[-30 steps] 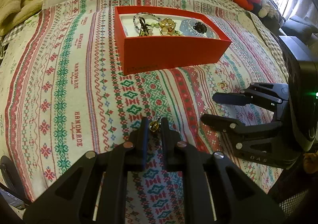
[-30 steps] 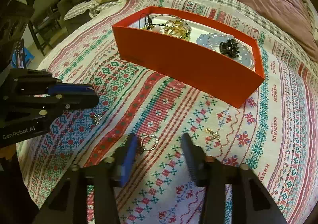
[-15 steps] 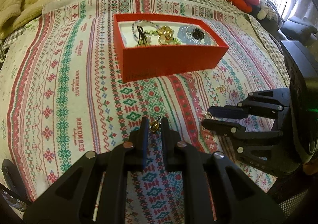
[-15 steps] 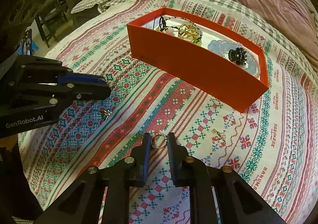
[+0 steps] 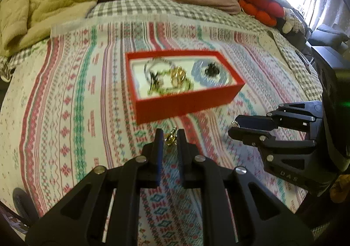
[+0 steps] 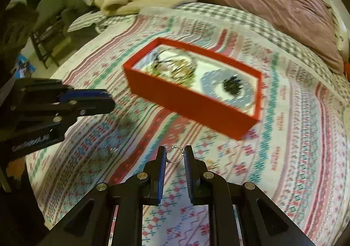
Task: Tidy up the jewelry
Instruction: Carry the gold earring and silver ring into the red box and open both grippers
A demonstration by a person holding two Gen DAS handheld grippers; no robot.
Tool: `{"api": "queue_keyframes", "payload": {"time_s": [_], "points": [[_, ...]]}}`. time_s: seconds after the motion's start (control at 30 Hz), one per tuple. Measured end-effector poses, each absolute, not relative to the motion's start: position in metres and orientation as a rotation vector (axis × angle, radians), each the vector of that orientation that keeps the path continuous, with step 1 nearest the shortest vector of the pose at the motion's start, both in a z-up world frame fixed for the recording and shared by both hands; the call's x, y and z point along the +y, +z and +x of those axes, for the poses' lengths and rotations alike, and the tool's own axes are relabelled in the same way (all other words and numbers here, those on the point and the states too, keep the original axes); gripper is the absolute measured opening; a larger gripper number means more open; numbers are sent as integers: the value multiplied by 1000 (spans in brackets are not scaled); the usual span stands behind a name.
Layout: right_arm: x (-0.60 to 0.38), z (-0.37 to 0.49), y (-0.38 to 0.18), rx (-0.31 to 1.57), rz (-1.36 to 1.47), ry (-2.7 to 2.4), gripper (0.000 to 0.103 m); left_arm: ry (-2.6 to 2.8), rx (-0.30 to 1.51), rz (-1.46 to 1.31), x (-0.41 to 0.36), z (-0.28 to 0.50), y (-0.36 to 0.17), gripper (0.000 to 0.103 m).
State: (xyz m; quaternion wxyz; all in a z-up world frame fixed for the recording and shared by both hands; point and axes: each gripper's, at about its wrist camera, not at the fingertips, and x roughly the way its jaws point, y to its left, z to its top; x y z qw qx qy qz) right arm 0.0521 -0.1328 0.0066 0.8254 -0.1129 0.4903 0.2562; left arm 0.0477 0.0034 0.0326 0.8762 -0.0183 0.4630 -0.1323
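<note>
Patterned bedspread (image 5: 65, 115) carries the red box (image 5: 186, 104) at 12 o'clock from my left gripper (image 5: 170, 136), whose fingers pinch a gold earring (image 5: 170, 137). My right gripper (image 6: 175, 155) is clamped on a beaded ring (image 6: 174, 154); box (image 6: 186, 97) at 12, another earring (image 6: 211, 164) at 3 on the spread.

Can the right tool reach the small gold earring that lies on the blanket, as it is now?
Probably not yet. The right tool is shut on a thin silver ring, so its jaws are occupied. The small gold earring lies uncovered on the patterned blanket just right of it; nothing blocks the way.
</note>
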Motion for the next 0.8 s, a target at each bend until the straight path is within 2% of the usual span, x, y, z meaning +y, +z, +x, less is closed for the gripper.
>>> {"api": "queue_keyframes", "payload": {"time_s": [0.37, 0.8], "points": [[-155, 93, 35, 1013, -113, 456, 17, -251, 919, -87, 1, 79, 54, 14], [-155, 131, 32, 1044, 46, 392, 17, -187, 923, -203, 6, 126, 40, 14]]}}
